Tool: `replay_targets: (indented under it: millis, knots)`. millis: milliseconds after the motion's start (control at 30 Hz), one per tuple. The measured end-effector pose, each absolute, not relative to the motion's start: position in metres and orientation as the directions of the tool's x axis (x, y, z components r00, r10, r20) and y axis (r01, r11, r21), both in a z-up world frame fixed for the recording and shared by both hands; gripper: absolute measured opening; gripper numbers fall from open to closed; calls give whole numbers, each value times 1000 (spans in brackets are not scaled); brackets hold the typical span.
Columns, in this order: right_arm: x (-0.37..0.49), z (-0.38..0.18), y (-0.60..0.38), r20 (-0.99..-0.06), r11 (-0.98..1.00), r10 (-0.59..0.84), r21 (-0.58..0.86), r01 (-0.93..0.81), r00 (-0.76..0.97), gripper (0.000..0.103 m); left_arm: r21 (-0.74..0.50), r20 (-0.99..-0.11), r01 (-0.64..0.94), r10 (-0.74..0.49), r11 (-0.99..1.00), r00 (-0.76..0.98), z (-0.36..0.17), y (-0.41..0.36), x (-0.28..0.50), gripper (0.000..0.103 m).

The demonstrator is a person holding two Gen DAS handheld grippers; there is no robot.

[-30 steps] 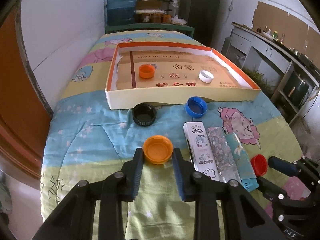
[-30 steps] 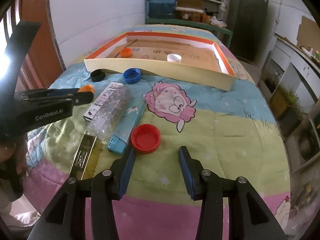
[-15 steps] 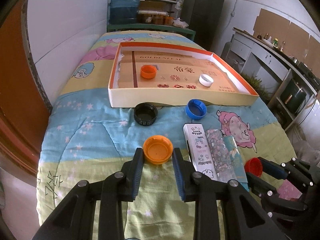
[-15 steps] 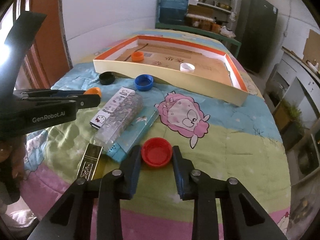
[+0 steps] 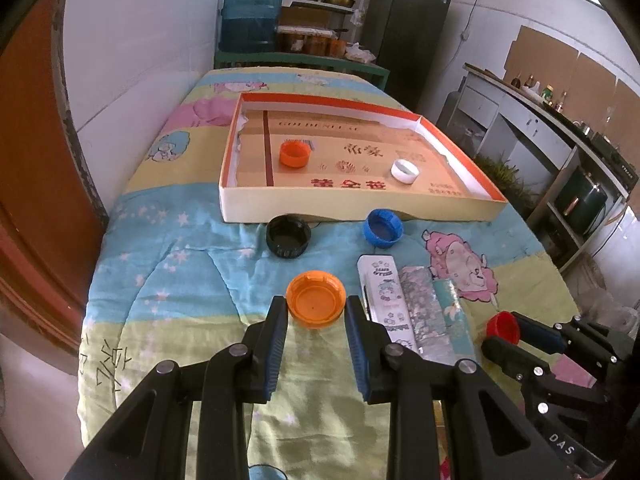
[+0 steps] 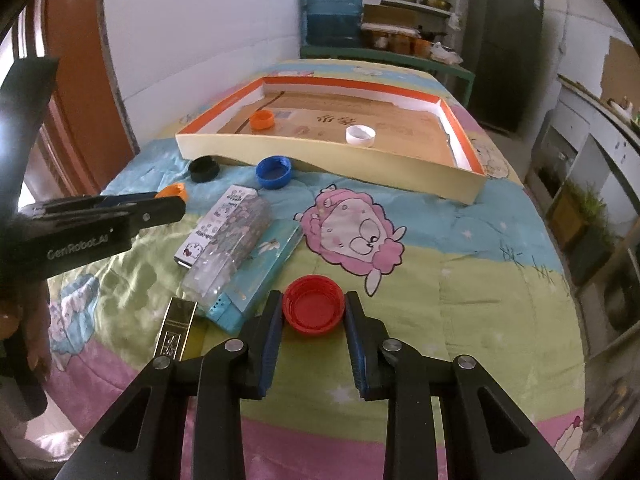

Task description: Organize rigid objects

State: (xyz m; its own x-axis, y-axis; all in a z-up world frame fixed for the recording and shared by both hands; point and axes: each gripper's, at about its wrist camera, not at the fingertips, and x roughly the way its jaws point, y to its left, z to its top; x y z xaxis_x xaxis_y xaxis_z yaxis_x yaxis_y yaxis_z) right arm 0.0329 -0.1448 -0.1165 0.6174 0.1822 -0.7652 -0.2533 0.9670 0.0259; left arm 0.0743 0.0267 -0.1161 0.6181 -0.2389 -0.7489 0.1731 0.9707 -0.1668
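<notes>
Caps are all over the cartoon quilt (image 5: 168, 272) right now. Left claw (image 5: 316, 312) is clamped on the big orange cap (image 5: 316, 299), both blue pads pressed against its sides. Right claw (image 6: 313, 314) has the red cap (image 6: 313, 308) pinched the same way, open side up, jaws snug on its rim.

Loose ones: a black cap (image 5: 288, 237) and a blue cap (image 5: 383, 228) sit just in front of the shallow cardboard box (image 5: 360, 210). Inside the box there's a small orange cap (image 5: 295, 154) on the left and a white cap (image 5: 405, 171) more to the right, well apart.

Between the two claws lies a bunch of flat packs side by side: a white cartoon box (image 6: 212, 226), a clear patterned case (image 6: 232, 248) and a teal box (image 6: 264, 268), all touching.
</notes>
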Motion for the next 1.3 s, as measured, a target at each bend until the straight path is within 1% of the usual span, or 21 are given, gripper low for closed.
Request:
replay_targets:
  millis: [700,1300]
  knots:
    - [46,-83,-157,-732,964,211,46,-261,648,31,-142,-728,173,-221,975,649,-81,14,81,30]
    - [67,-66,-164,-717,963,226,60,-264,659,31,-99,-727,174,-191,980,660,-62,2,101,30]
